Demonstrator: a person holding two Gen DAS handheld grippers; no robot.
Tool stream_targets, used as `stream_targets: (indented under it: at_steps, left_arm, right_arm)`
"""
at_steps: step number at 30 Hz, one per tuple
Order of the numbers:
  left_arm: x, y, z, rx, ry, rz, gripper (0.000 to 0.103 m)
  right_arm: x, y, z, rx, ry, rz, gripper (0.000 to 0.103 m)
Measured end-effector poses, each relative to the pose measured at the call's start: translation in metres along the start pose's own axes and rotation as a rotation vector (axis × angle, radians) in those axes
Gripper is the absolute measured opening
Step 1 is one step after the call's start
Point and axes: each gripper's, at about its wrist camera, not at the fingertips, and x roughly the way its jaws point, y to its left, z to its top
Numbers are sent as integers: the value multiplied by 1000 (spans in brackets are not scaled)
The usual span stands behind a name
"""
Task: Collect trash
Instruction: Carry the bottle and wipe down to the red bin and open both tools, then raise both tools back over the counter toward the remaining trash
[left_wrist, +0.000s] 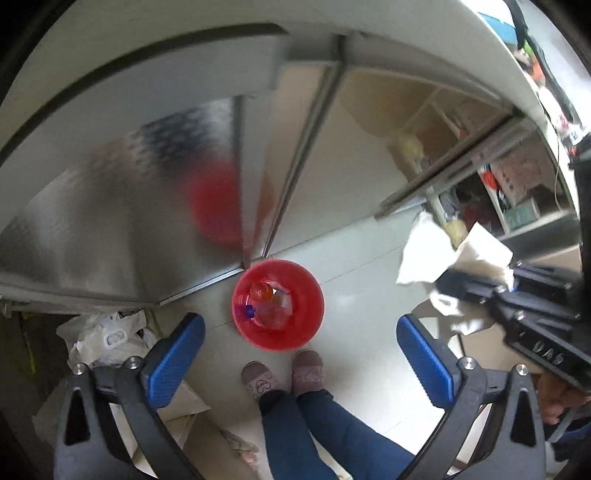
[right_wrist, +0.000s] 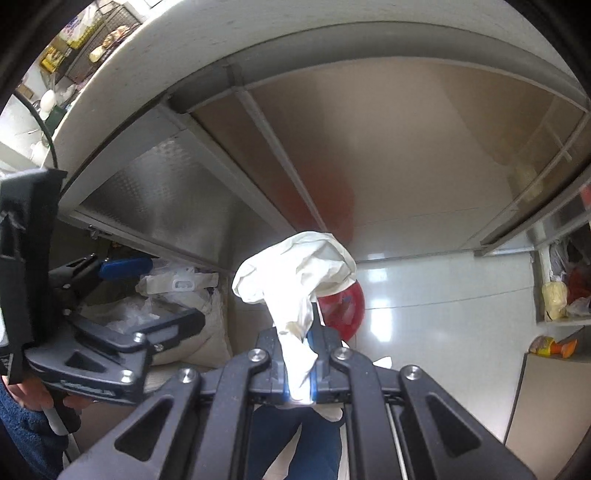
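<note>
A red bin (left_wrist: 279, 304) stands on the white tiled floor by the steel cabinet, with plastic trash inside. It shows partly behind the paper in the right wrist view (right_wrist: 343, 306). My left gripper (left_wrist: 299, 354) is open and empty, high above the bin. My right gripper (right_wrist: 300, 332) is shut on a crumpled white paper towel (right_wrist: 295, 273) and holds it in the air, to the right of the bin. In the left wrist view the towel (left_wrist: 454, 254) and the right gripper (left_wrist: 480, 291) show at the right edge.
A steel cabinet front (left_wrist: 122, 206) and sliding doors (right_wrist: 388, 155) stand behind the bin. White plastic bags (left_wrist: 107, 332) lie at the left. The person's slippers (left_wrist: 284, 373) are just in front of the bin. Open shelves with goods (right_wrist: 561, 295) stand at the right.
</note>
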Motion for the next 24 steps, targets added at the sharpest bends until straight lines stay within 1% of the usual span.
stream_targets:
  at_steps: [6,10,13,17,19,20,21,22,24]
  left_arm:
    - [-3,15,-6,-3,0,51,103]
    - [0,25,-11,-12,13,63,103]
    - [5,34,-17,-30,15,56,103]
    - [14,43,-25,-48,40,59,103]
    - [19,42,-29,-41,49,65,103]
    - [21,42,-31,-32,51,71,103]
    - [22,42,-33,-23,52,77,103]
    - [23,41,-35,-19,53,82,103]
    - [24,42,-39,-14,60,88,103]
  right_arm:
    - [27,12,-1,-35,34,25,6]
    - [47,19,-2,-64,55,16,7]
    - [62,19,-5,-63,65,18,8]
    - [81,21,-9,-73,71,-1,8]
    - [89,24,-11,-82,70,-26,9]
    - [93,25,-13,-82,74,-35,14]
    - [97,23,-15,-79,75,-45,24]
    - [100,24,-17,-74,72,-56,30]
    - [105,22,-21,-62,76,-74,55]
